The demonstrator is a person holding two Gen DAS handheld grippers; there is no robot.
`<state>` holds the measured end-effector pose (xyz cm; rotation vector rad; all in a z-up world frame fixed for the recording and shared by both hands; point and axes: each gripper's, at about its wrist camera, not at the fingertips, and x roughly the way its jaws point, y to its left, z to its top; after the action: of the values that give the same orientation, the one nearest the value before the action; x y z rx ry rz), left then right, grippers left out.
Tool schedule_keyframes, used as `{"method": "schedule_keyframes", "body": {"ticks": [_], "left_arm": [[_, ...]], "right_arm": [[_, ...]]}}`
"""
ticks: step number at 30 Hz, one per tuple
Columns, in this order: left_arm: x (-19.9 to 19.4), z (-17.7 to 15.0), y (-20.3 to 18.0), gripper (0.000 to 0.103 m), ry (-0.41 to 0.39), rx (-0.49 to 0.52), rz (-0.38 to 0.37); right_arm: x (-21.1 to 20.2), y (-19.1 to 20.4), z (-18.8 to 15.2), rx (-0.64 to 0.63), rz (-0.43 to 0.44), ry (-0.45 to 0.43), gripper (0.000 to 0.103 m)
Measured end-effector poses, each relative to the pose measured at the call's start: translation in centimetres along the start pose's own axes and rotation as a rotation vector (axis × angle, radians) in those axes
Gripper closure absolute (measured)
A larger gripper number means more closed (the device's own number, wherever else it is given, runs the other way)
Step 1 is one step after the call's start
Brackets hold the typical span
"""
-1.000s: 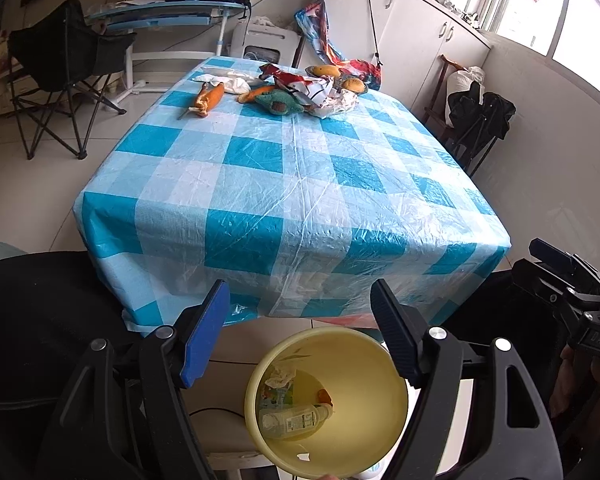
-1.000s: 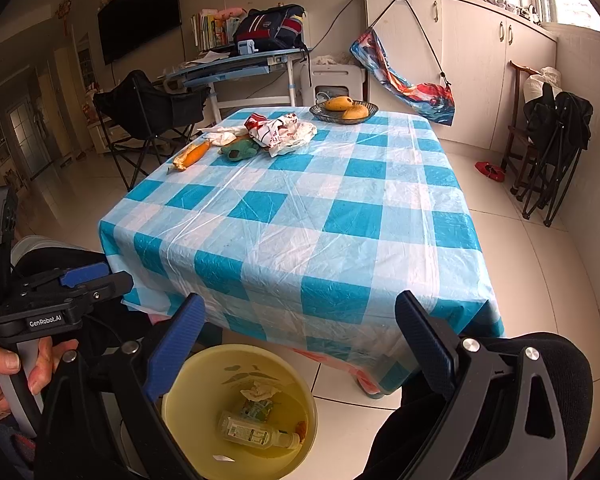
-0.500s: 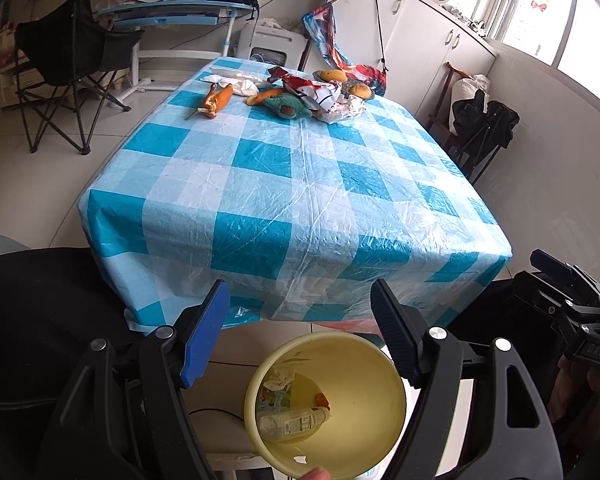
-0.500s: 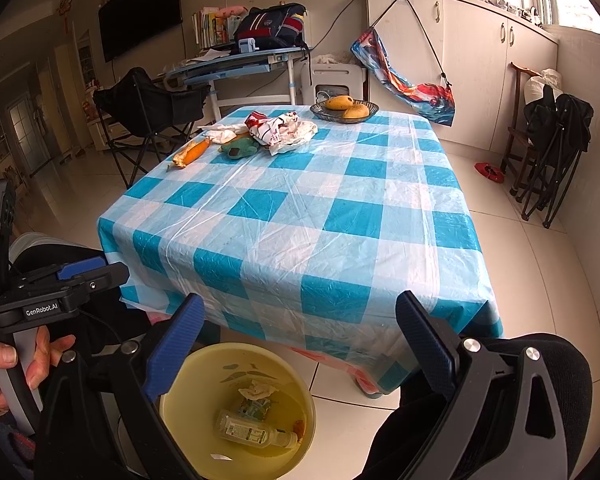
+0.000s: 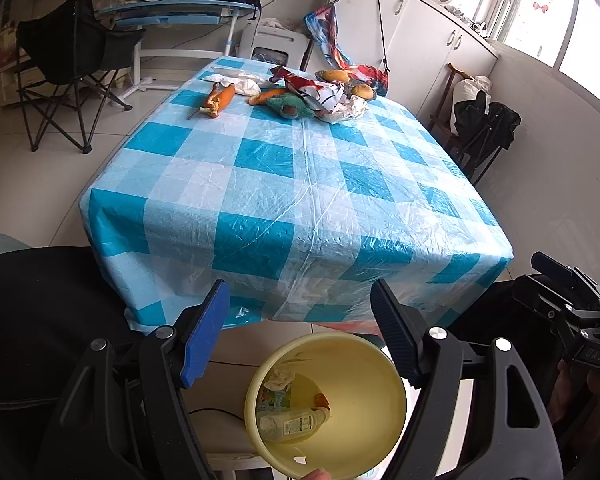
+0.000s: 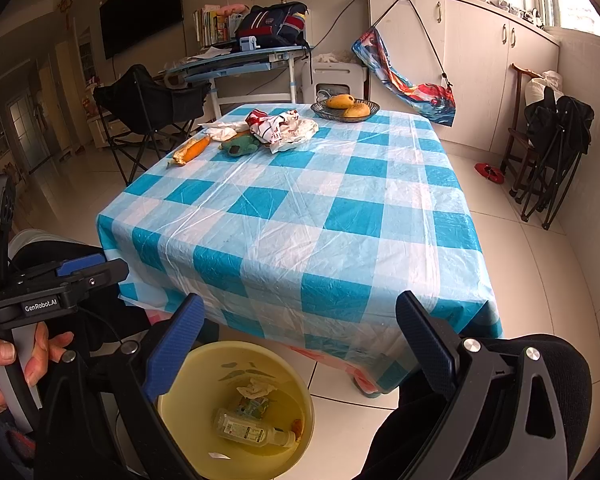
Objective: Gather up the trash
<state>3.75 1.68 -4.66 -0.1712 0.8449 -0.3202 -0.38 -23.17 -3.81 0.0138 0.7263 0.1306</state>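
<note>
Nothing moved, one bin (image 6: 300, 384), one bottle (image 6: 252, 430), two mangoes (image 6: 348, 106)

A thin plastic sheet (image 5: 300, 184), glossy and creased, covers the tabletop in blue and white checks. The yellow bin (image 6: 180, 392) below is smooth plastic with a dull sheen; a clear plastic bottle (image 6: 252, 430) with a paper label lies in it beside crumpled tissue (image 6: 256, 388). On the sheet, crinkled printed wrappers (image 6: 284, 128) catch the light — next to them a soft, matt plush toy (image 6: 240, 146). The floor (image 6: 540, 280) is polished tile. Both grippers' frames are matt black plastic with shiny metal screws — the blue pads (image 5: 204, 336) look finely textured.
</note>
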Motion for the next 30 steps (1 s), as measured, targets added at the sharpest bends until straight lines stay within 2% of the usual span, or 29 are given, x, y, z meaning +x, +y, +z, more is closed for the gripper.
{"method": "schedule_keyframes", "body": {"ticks": [22,27,30], "left_arm": [[0.1,0.3,0.3,0.030,-0.006,-0.020,0.007],[-1.7,1.5,1.8,0.030,-0.088,-0.063,0.027],[-2.0,2.8,3.6,0.030,-0.115,-0.124,0.044]], "right_arm": [[0.1,0.1,-0.1,-0.005,-0.003,0.006,0.010],[0.4,-0.6,-0.1,0.025,0.024,0.020,0.010],[1.1,-1.1,0.0,0.050,0.038,0.035,0.010]]}}
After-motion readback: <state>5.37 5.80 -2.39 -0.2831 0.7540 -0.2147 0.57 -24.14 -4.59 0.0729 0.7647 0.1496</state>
